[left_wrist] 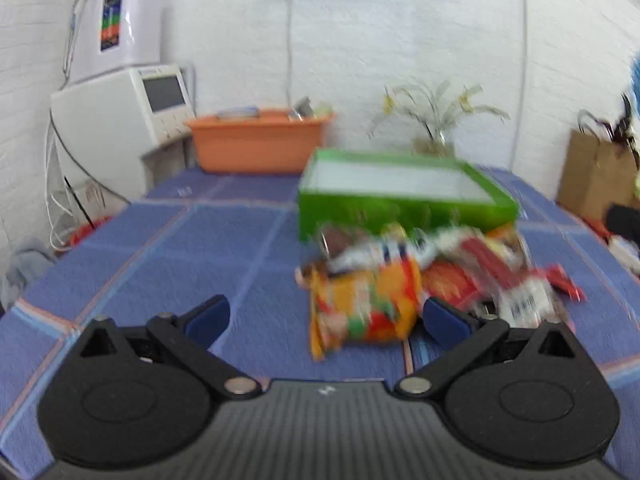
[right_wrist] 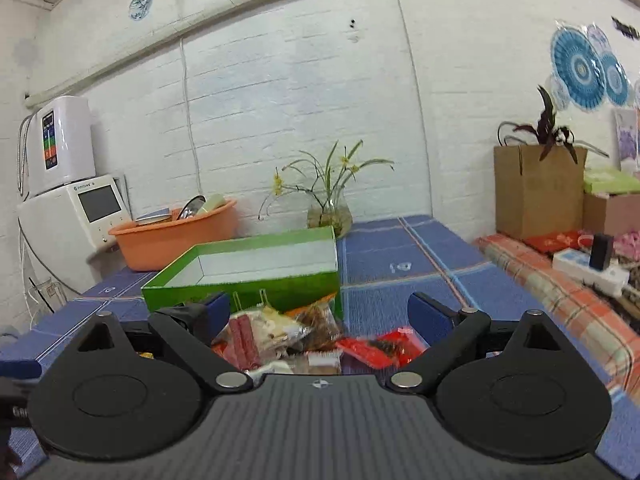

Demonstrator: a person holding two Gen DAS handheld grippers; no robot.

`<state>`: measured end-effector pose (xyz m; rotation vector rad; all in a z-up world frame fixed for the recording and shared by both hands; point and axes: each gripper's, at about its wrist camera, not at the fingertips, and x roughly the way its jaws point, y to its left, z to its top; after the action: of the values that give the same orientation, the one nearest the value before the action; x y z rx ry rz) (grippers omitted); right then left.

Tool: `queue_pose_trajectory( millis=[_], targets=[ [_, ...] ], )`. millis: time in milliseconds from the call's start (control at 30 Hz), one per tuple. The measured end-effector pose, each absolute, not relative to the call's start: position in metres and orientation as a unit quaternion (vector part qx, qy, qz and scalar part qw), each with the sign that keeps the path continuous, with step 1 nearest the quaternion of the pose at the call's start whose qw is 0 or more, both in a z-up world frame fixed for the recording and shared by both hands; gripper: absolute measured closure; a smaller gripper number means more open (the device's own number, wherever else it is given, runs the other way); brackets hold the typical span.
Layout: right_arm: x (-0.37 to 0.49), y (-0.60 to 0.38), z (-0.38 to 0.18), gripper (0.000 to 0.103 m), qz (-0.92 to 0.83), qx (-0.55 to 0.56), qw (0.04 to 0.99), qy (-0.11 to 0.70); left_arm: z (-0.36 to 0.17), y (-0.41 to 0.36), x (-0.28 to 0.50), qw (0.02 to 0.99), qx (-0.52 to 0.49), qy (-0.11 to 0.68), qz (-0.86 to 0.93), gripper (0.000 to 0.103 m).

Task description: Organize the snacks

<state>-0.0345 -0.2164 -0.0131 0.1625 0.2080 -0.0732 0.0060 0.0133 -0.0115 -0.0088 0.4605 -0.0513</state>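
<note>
A pile of snack packets (left_wrist: 432,276) lies on the blue checked tablecloth in front of an open green box (left_wrist: 400,196) with a white, empty-looking inside. An orange and yellow packet (left_wrist: 364,308) is nearest my left gripper (left_wrist: 326,318), which is open and empty, just short of the pile; this view is blurred. In the right wrist view the pile (right_wrist: 296,340) lies between the fingers of my right gripper (right_wrist: 320,316), which is open and empty, with a red packet (right_wrist: 380,346) to the right. The green box (right_wrist: 256,272) stands just behind.
An orange basin (right_wrist: 176,236) with dishes and a white appliance (right_wrist: 72,216) stand at the back left. A glass vase with a plant (right_wrist: 328,212) is behind the box. A brown paper bag (right_wrist: 536,192) and clutter sit on a plaid surface at the right.
</note>
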Motion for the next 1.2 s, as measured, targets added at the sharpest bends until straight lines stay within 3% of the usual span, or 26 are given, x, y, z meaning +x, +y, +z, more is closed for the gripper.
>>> queue_pose_trajectory(
  millis=[233,467,1200],
  targets=[
    [-0.036,-0.216,-0.002,0.000,-0.023,0.136,0.989,0.060,0.000,0.009,0.033,0.970,0.008,0.245,-0.012,0.000],
    [-0.019,-0.198,-0.024,0.000,-0.026,0.113,0.983,0.144,-0.013,-0.009,0.025,0.966,0.064,0.249,-0.013,0.000],
    [-0.015,-0.186,-0.033,0.000,-0.048,0.071,0.982,0.170,-0.026,-0.003,0.030,0.960,0.022,0.279,-0.020,0.000]
  ],
)
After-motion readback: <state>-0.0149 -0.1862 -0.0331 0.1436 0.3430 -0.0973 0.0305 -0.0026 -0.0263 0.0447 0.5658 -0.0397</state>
